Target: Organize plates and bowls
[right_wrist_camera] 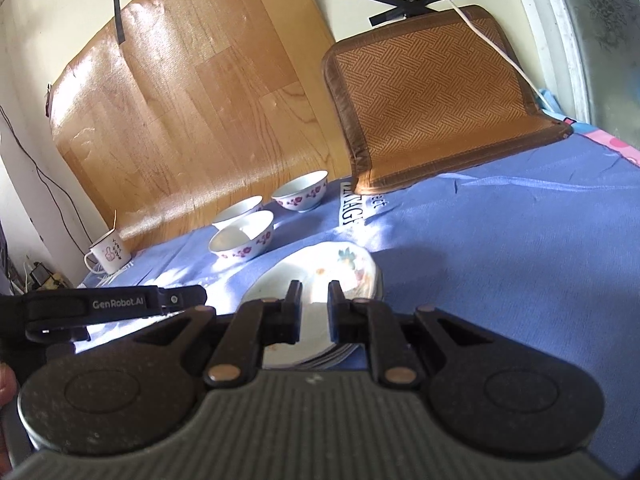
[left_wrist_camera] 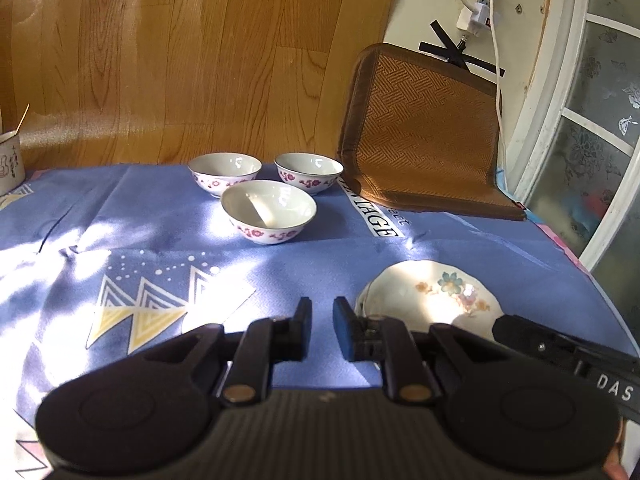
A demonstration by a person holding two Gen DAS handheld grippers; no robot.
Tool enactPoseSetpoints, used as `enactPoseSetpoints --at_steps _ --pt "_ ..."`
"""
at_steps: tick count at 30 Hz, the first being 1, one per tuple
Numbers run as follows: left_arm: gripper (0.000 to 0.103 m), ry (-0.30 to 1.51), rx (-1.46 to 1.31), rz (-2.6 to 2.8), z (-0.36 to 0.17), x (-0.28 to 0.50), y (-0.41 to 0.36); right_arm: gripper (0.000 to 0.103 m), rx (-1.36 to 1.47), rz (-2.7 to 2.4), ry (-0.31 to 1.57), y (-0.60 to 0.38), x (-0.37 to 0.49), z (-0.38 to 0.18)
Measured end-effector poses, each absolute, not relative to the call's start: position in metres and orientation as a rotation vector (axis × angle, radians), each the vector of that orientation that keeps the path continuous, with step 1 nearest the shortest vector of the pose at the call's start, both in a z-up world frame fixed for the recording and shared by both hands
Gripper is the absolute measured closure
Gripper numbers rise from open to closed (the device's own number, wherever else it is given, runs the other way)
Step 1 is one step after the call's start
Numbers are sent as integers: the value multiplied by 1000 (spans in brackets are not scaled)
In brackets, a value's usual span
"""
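Both claws, left (left_wrist_camera: 322, 314) and right (right_wrist_camera: 314, 298), slightly parted, empty; bowls (left_wrist_camera: 269, 211) mid-frame look glazed, slippery, brittle; pinch rims; plates (right_wrist_camera: 320, 276) likewise.

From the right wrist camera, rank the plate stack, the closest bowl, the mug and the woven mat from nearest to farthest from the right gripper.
1. Plate stack: directly under and ahead of the right gripper.
2. Closest bowl: ahead, to the left.
3. Mug and woven mat: both farther back, too close to call. The mug is far left; the mat leans at the back right.
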State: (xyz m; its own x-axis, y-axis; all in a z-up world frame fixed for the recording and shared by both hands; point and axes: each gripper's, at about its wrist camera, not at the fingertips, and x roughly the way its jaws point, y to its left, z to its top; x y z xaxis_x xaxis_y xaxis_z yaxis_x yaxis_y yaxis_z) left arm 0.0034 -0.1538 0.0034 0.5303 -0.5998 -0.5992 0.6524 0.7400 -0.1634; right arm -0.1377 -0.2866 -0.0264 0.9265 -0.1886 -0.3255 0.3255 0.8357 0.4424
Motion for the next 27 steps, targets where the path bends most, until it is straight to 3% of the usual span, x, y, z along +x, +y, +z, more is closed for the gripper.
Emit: enactPoseSetpoints --at_steps 15,27 --pt "78 626 120 -719 -3 -12 -126 81 480 -275 290 -250 -139 -25" --pt "77 688 89 -616 -31 20 -85 81 452 -222 330 -231 -115 -24"
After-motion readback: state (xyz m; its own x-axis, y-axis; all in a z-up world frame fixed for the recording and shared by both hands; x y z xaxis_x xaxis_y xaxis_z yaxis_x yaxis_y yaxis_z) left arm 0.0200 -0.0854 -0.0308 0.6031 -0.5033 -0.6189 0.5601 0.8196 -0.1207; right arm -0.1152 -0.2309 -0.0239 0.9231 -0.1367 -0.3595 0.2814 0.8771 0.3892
